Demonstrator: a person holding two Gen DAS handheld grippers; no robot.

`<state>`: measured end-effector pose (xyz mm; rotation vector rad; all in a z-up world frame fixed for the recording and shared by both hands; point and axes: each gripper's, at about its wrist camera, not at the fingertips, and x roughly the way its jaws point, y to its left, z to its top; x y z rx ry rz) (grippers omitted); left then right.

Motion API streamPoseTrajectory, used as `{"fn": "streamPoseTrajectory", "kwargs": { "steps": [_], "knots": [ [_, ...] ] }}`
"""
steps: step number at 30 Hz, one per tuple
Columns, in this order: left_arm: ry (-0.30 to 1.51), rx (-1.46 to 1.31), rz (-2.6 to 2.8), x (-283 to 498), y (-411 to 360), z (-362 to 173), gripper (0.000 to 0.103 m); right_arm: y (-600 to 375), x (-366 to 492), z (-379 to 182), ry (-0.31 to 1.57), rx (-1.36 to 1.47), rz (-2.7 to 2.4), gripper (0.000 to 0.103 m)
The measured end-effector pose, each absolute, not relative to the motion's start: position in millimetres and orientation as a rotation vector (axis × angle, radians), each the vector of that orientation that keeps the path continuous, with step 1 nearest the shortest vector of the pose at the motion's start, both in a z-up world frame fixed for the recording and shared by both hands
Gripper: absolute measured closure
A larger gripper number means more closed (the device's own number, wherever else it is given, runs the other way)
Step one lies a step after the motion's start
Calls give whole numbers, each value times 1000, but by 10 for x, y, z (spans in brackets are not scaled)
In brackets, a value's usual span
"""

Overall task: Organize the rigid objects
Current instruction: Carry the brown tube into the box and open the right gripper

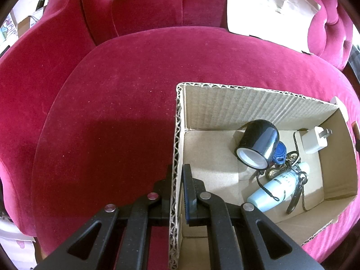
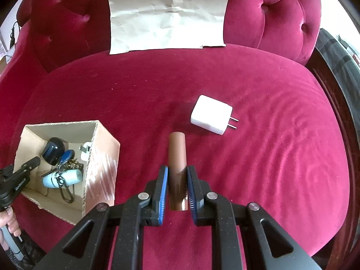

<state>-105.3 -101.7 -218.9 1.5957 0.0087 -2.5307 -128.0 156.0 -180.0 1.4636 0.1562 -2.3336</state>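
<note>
My left gripper [image 1: 178, 173] is shut on the left wall of an open cardboard box [image 1: 225, 103], one finger outside and one inside. Inside the box lie a black tape roll [image 1: 258, 144], a white charger [image 1: 315, 140], a blue key fob [image 1: 280, 154] with keys and a pale blue bottle [image 1: 279, 185]. In the right wrist view my right gripper [image 2: 177, 175] is shut on a brown tube [image 2: 177, 153], held above the red cushion. A second white charger [image 2: 211, 114] lies on the cushion just beyond the tube. The box [image 2: 103, 153] sits to the left.
Everything rests on a red velvet sofa seat [image 2: 270, 157] with a tufted backrest. A crumpled sheet of paper [image 2: 168, 13] leans against the backrest. A hand [image 2: 9, 222] holds the left gripper [image 2: 22, 171] at the left edge. The sofa's wooden frame [image 2: 333, 112] runs along the right.
</note>
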Motion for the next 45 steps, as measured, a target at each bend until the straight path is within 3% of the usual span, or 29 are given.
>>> {"fn": "streamPoseTrajectory", "kwargs": {
  "steps": [45],
  "knots": [
    [7,1601,-2529,-1060,-1031,-2185,96,1003,-874,-1061,254,1391,-2225,86]
  ]
}}
